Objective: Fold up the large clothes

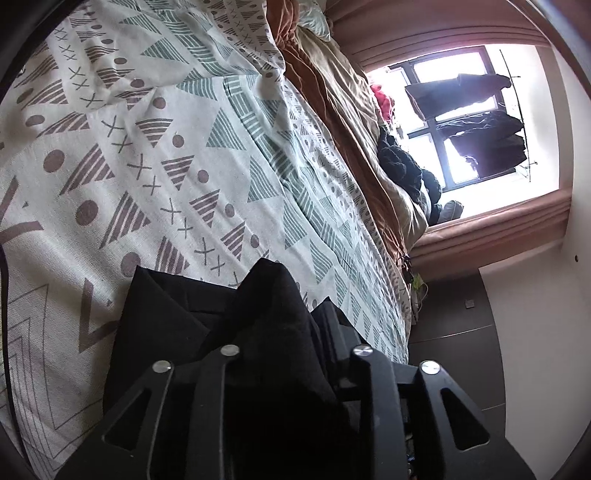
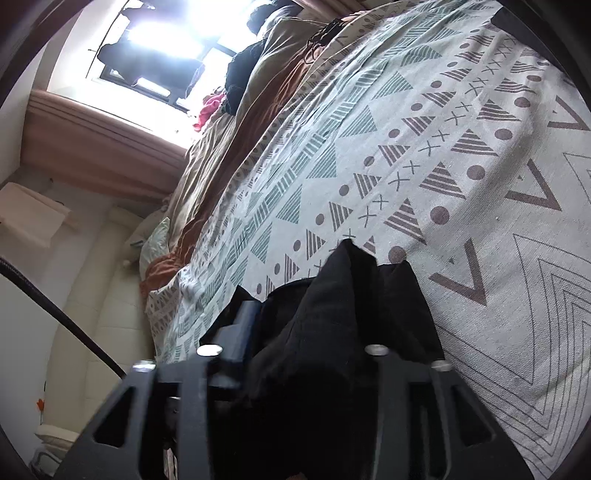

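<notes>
Two hand-held grippers each pinch a bunch of the same black garment [image 1: 207, 332] above a wide bed. The left gripper [image 1: 273, 332] has its two black fingers drawn in narrow around a peak of the dark cloth, which rises in a point between them and hides most of the finger on one side. The rest of the fabric spreads out flat beside it, showing a straight folded edge against the bedspread. The right gripper [image 2: 325, 317] is likewise closed tight on a gathered fold of the black garment [image 2: 369, 314], and the cloth bulges up past its fingers and drapes down over them. Under both lies a white bedspread [image 1: 110, 155] printed with brown striped triangles, dots and crosses, a band of teal triangles, and nested line chevrons toward the near edge of the bed. Along the far edge of the bed, a rumpled tan and rust-brown quilt [image 1: 332, 110] runs lengthwise, with a pale pillow [image 1: 314, 18] at one end. Beyond it, dark clothes [image 1: 402, 162] and something red [image 1: 384, 99] are heaped near a bright window [image 1: 443, 125], where more dark garments [image 1: 484, 136] hang on a rack. Pink-brown curtains [image 1: 491, 229] frame the window.
</notes>
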The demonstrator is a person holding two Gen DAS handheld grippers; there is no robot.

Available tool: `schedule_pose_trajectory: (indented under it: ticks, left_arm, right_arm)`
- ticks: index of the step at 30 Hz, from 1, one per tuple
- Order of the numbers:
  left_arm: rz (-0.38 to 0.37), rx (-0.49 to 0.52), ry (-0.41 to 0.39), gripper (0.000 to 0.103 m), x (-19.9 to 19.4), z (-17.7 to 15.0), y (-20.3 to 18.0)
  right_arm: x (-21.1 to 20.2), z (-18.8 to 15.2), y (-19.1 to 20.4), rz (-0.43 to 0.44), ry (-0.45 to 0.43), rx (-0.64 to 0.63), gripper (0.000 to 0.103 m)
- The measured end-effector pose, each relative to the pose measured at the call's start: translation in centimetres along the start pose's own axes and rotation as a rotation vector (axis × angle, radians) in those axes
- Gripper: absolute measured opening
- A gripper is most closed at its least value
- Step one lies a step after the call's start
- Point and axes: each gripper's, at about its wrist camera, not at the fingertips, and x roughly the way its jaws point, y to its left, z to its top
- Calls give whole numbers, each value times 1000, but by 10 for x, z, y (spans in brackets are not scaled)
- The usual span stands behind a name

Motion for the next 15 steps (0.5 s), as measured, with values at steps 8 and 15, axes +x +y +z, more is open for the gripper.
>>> schedule_pose_trajectory:
  ticks: [8,15]
  left_arm:
    - [22,5,-64,80,-32,-8,-5]
    - [112,33,-80,80,-60,-27,9]
  right_arm:
    - [-10,-3,0,-5,5,-7,86]
    - [-42,-19,-6,-45,4,-20,86]
